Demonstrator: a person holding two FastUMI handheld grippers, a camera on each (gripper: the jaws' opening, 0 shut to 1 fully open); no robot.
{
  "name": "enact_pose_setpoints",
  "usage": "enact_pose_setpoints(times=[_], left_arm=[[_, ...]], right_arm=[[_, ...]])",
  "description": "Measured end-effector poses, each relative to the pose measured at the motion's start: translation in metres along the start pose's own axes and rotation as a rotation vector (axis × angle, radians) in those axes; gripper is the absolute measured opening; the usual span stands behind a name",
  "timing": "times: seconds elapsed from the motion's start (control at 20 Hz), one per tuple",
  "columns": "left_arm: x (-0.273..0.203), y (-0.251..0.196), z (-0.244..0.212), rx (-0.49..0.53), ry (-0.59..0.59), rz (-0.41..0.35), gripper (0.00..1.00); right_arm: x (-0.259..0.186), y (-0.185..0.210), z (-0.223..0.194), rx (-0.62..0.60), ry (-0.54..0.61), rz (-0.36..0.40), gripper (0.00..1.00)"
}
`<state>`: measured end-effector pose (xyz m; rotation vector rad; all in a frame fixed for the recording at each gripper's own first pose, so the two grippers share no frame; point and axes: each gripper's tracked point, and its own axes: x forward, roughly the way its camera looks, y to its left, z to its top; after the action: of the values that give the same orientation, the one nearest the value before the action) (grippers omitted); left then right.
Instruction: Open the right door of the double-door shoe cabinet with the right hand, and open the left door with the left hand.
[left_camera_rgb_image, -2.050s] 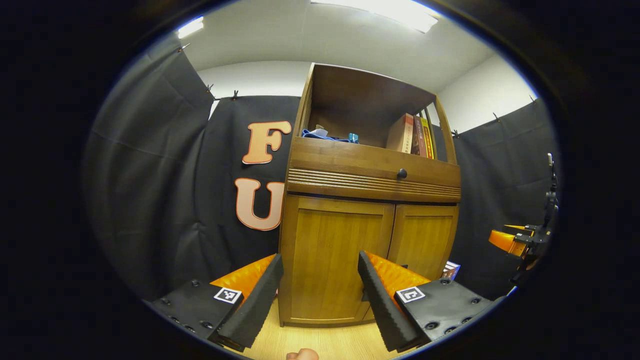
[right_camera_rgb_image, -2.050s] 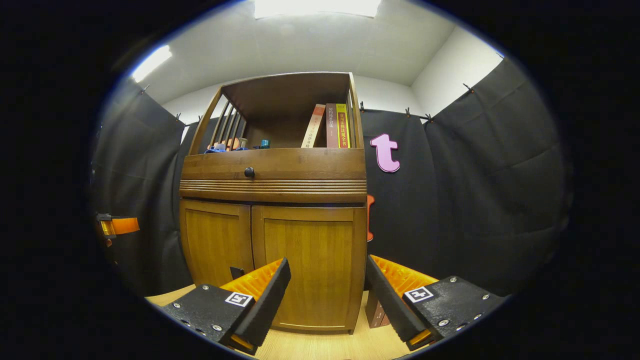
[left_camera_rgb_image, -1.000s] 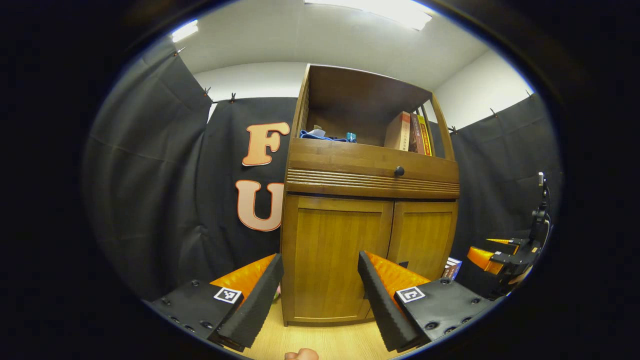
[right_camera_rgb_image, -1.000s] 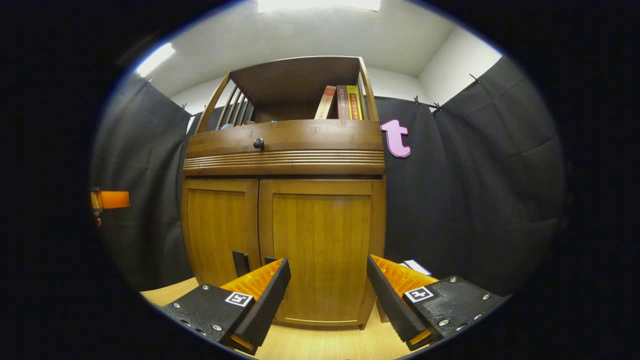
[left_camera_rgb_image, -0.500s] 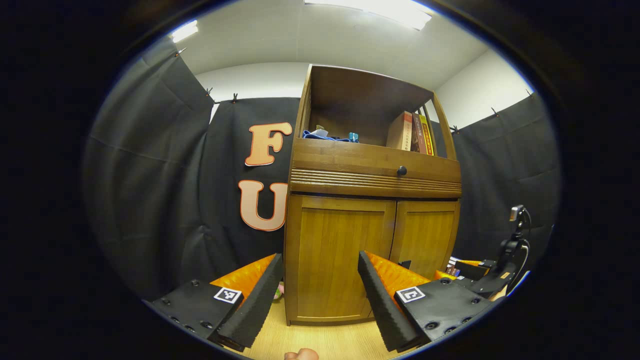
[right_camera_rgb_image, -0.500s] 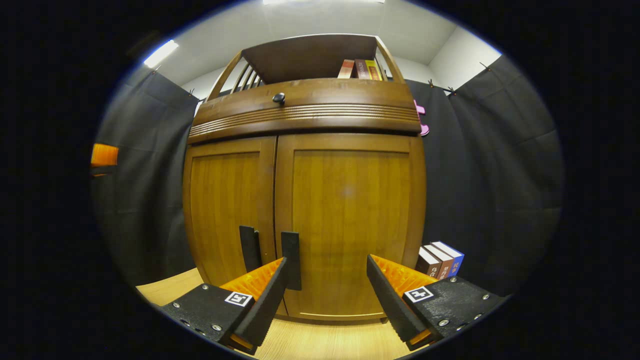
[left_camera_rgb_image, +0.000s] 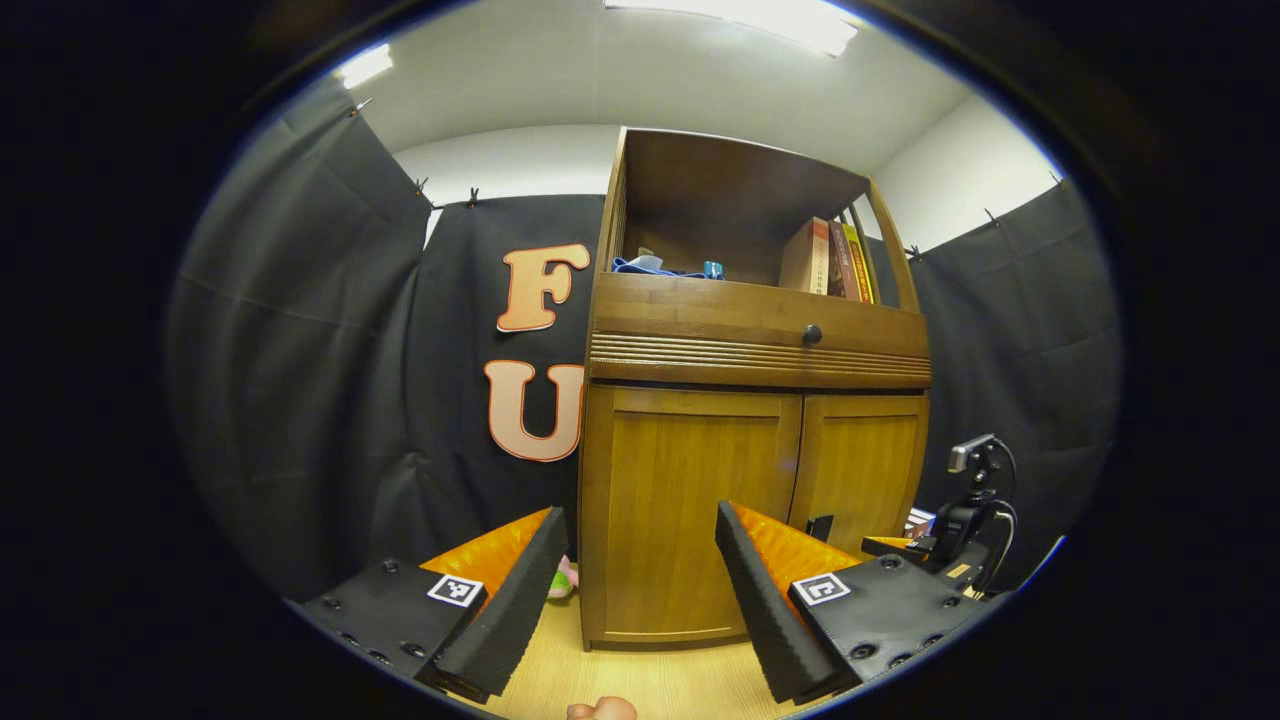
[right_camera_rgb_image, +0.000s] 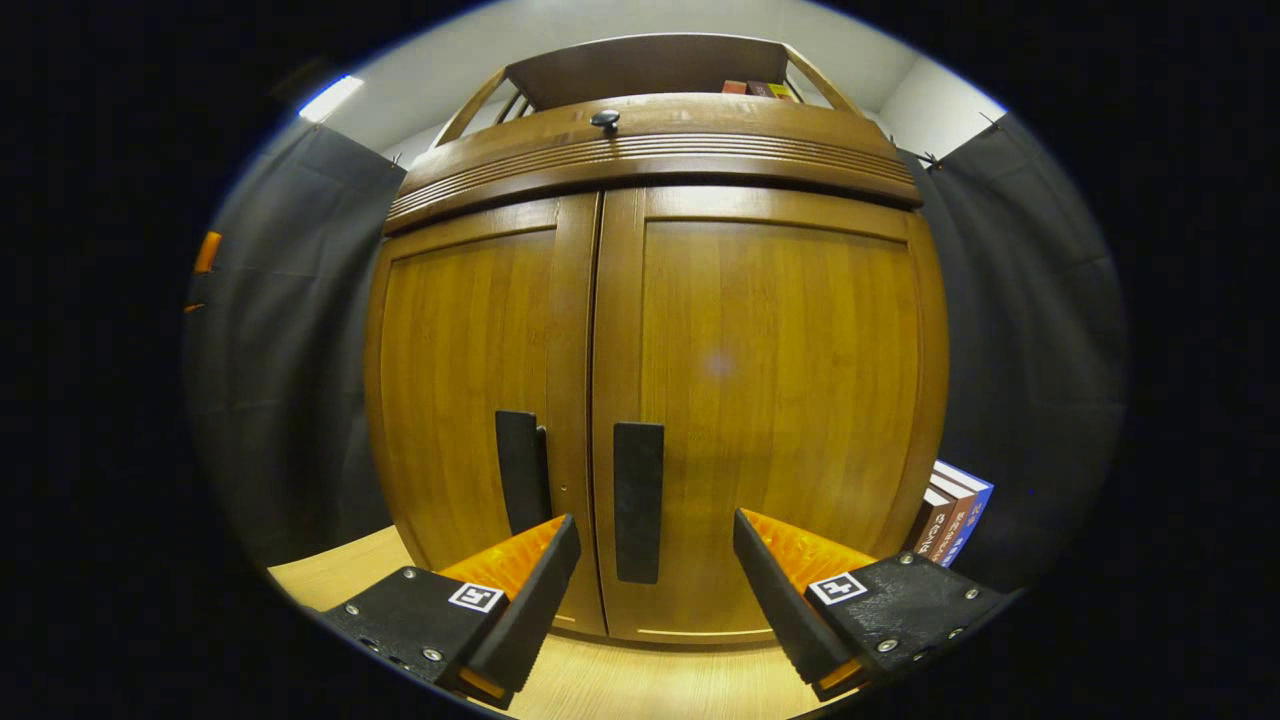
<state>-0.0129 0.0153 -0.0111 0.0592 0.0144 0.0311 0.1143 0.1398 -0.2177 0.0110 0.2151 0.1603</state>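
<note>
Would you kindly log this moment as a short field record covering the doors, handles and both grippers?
right door: closed
left door: closed
right handle: between the right gripper's open fingers, untouched
left handle: free
left gripper: open, farther from the cabinet
books: on the floor right of the cabinet
</note>
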Motion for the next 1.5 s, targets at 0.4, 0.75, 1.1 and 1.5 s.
enact_pose_setpoints(times=[0.4, 0.75, 1.1, 1.5], left_arm=[[0.006, 0.009, -0.008, -0.002, 0.012, 0.011, 0.94], [0.004, 0.017, -0.011, 0.001, 0.017, 0.024, 0.95], [-0.003, 0.017, -0.003, 0.017, -0.012, 0.035, 0.95], [-0.004, 0.008, -0.017, 0.011, 0.015, 0.012, 0.96]], right_arm=[[0.035, 0.003, -0.007, 0.071, 0.029, -0.010, 0.73], [0.051, 0.008, -0.009, 0.060, 0.037, -0.024, 0.39], [0.046, 0.005, -0.010, 0.042, 0.042, -0.023, 0.34], [0.006, 0.003, -0.011, 0.011, 0.034, 0.027, 0.30]])
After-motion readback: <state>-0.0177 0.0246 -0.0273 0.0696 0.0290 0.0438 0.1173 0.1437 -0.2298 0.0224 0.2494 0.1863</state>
